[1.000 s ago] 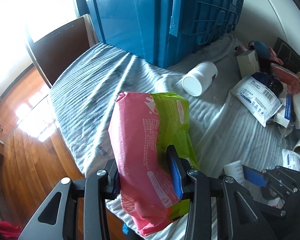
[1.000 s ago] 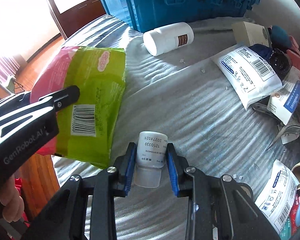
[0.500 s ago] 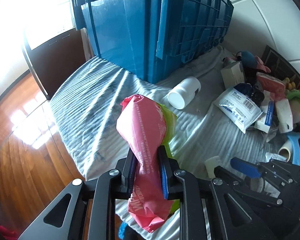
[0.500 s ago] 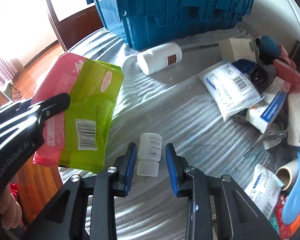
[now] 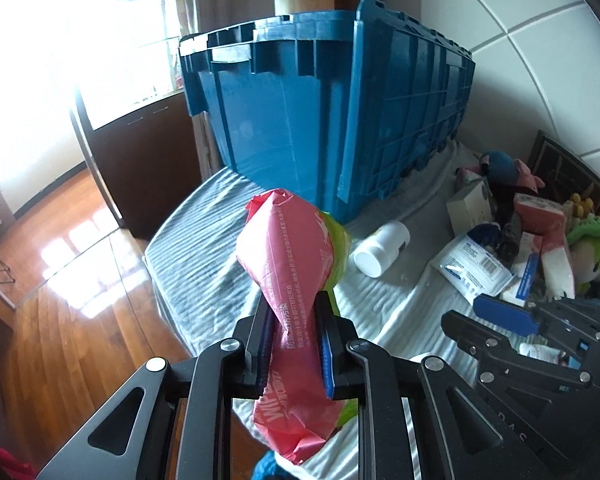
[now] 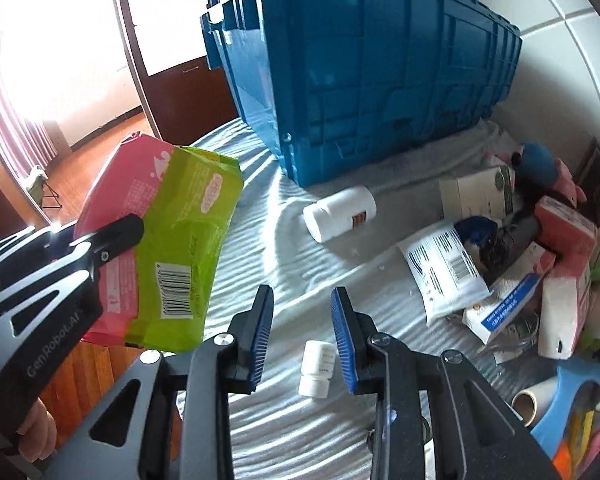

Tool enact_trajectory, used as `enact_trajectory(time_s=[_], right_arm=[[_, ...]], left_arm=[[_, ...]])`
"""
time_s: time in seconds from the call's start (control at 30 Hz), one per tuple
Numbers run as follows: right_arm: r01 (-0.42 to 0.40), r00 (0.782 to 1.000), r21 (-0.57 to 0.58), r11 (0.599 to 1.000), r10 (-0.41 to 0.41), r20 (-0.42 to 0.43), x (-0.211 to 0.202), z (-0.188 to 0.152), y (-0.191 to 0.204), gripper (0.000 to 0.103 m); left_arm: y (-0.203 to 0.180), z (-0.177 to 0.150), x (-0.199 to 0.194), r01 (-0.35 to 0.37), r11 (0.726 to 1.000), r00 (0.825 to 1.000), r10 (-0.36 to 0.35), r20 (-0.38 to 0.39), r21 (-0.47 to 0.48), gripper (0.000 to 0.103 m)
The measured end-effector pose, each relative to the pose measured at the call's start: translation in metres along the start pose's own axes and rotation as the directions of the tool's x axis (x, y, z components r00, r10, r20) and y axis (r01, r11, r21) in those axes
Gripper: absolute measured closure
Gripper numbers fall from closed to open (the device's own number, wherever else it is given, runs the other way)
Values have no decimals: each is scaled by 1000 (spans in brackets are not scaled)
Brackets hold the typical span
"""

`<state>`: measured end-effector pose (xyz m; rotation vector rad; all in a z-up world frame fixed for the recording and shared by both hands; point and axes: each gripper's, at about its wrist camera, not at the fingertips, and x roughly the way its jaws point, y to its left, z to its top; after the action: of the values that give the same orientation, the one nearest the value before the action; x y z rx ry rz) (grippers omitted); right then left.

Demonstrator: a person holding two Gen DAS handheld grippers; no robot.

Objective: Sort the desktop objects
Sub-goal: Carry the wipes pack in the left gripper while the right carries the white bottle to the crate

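My left gripper (image 5: pixel 293 312) is shut on a pink and green wipes pack (image 5: pixel 292 256) and holds it up above the striped cloth (image 5: pixel 204 256), in front of the big blue crate (image 5: pixel 332 120). The pack also shows in the right wrist view (image 6: pixel 172 248). My right gripper (image 6: pixel 302 308) is open and empty, raised above a small white bottle (image 6: pixel 318 366) that lies on the cloth (image 6: pixel 300 432).
A larger white bottle (image 6: pixel 340 212) lies by the blue crate (image 6: pixel 380 72). At the right is a heap of packets (image 6: pixel 440 268), boxes (image 6: pixel 476 192), plush toys (image 6: pixel 540 164) and a tape roll (image 6: pixel 530 402). The table edge and wooden floor (image 5: pixel 60 320) are at the left.
My left gripper has closed tight on the wipes pack and lifted it higher. My right gripper has let go of the small white bottle and risen away from it.
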<state>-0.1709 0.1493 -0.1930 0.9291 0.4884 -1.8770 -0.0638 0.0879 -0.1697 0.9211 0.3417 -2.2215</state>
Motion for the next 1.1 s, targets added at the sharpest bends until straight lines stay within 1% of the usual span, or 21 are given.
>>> enact_trajectory(time_s=[0.23,0.33,0.4,0.43,0.5,0.57,0.63,0.7,0.73,0.77,0.9,0.93,0.97,1.0,1.03,1.07,1.1], right_arm=[[-47,996,-82,996,53,75,-12,43,50,73],[-42,994,-97,994,52,97,-11,61,70,73],[-20,994,-81,997,28,102,-10,66,75,73],[-1,995,-51,999,6,103,-9,65,73,73],[35,996,25,999,-37,82,-5,58,62,73],[90,996,94,991,-92,16,4,41,44,73],[151,988,158,976,-144,-56,15,22,25,73],[169,982,229,959,-143,-126,24,0,8,59],[187,976,242,952,-152,-156,29,-10,2,38],[208,969,238,949,-166,-185,32,-18,-1,23],[228,956,231,946,-172,-239,42,-36,-11,22],[230,952,226,947,-172,-252,44,-38,-13,27],[225,948,218,950,-161,-275,49,-42,-13,51],[213,942,211,954,-143,-304,56,-46,-13,64],[212,934,201,956,-138,-330,63,-51,-12,74],[224,930,181,958,-154,-335,67,-54,-10,76],[221,931,170,960,-156,-330,69,-56,-9,76]], left_arm=[[51,18,-18,-58,997,997,60,57,-48,84],[75,27,-23,-72,996,993,76,85,-50,84],[87,33,-20,-62,998,993,65,94,-27,84],[90,36,-16,-48,999,995,49,91,-12,84],[94,41,-6,-17,1000,996,15,83,16,84],[89,41,6,26,999,998,-29,64,46,84],[78,37,20,69,995,997,-72,31,75,84],[64,28,35,117,988,993,-117,-14,99,84],[57,23,40,135,985,991,-132,-34,110,84],[50,17,45,149,982,988,-143,-54,120,84],[27,-5,59,185,972,979,-169,-115,146,84],[23,-9,61,187,971,978,-170,-123,149,84],[19,-12,64,189,970,977,-170,-131,151,84],[16,-15,66,189,970,976,-168,-139,152,84],[14,-17,67,187,971,976,-166,-144,150,84],[11,-18,69,185,971,975,-163,-150,149,84],[10,-19,70,184,972,975,-161,-154,149,84]])
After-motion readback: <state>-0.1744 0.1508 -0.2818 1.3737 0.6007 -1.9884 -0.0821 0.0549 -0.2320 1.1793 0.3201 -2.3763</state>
